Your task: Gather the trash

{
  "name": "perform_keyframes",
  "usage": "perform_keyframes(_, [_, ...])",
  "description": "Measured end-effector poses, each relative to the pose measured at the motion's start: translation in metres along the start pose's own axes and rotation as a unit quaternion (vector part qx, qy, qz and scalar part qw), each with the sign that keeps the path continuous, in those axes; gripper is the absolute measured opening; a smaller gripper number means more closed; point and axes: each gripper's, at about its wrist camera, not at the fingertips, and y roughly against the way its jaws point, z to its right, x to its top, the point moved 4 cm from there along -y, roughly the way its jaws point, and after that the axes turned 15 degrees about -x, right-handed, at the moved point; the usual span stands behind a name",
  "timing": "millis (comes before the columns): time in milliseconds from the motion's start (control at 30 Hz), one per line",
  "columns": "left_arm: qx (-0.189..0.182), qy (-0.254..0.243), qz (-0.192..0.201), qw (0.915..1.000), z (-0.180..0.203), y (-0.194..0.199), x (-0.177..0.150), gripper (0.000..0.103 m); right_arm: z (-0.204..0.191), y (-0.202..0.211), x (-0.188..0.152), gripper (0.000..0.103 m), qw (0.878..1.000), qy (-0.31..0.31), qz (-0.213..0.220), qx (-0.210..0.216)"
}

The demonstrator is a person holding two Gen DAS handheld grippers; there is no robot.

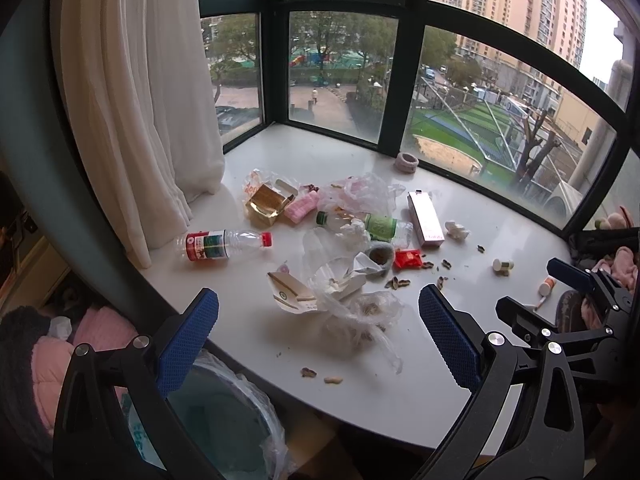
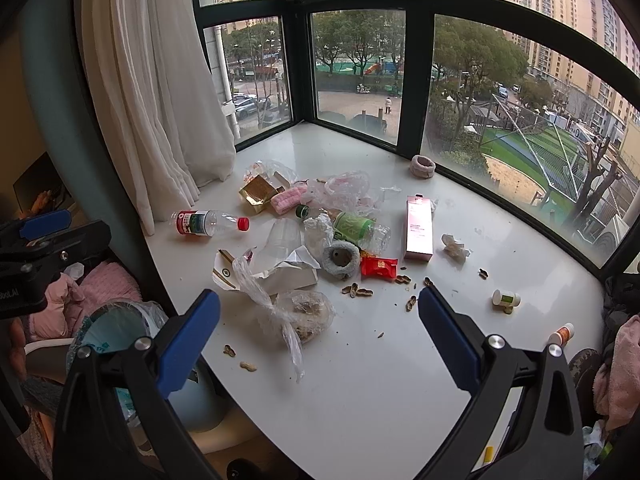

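Trash lies scattered on the white window ledge: a red-capped clear bottle, a green-label bottle, a pink carton, a red packet, a gold box, peanut shells and a crumpled tissue. A knotted clear bag of shells is nearest. My left gripper hovers open just before that bag. My right gripper is also open, above the ledge's front, empty. A lined bin sits below the ledge's left edge.
A white curtain hangs at the left. A pink ring rests by the window. Two small bottles lie at the right. Pink clothes pile up beside the ledge on both sides.
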Motion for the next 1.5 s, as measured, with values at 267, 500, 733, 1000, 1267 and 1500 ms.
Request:
perform_keyframes(267, [0.001,0.001,-0.002,1.0,0.002,0.001,-0.005,0.097,-0.002,0.001,-0.001,0.097,1.0,0.003,-0.001,0.002])
perform_keyframes(500, [0.004,0.005,-0.012,0.9999,-0.002,-0.005,-0.009,0.097,-0.001,0.0,-0.004,0.097,1.0,0.003,-0.007,0.005])
perform_keyframes(733, [0.004,0.005,-0.023,0.9997,-0.002,-0.01,-0.015,0.097,0.002,0.0,-0.011,0.097,1.0,0.004,-0.017,0.006])
perform_keyframes(1000, [-0.033,0.005,-0.042,0.9986,-0.012,-0.026,-0.036,0.097,0.004,-0.004,-0.016,0.097,0.999,0.016,-0.021,0.026])
perform_keyframes(1267, [-0.066,0.025,-0.071,0.995,-0.033,-0.058,-0.058,0.097,0.008,-0.033,-0.028,0.097,0.995,0.028,-0.046,0.085])
perform_keyframes(1500, [-0.117,0.067,-0.094,0.9864,-0.035,-0.1,-0.06,0.097,0.011,-0.076,-0.034,0.097,0.987,0.044,-0.066,0.139])
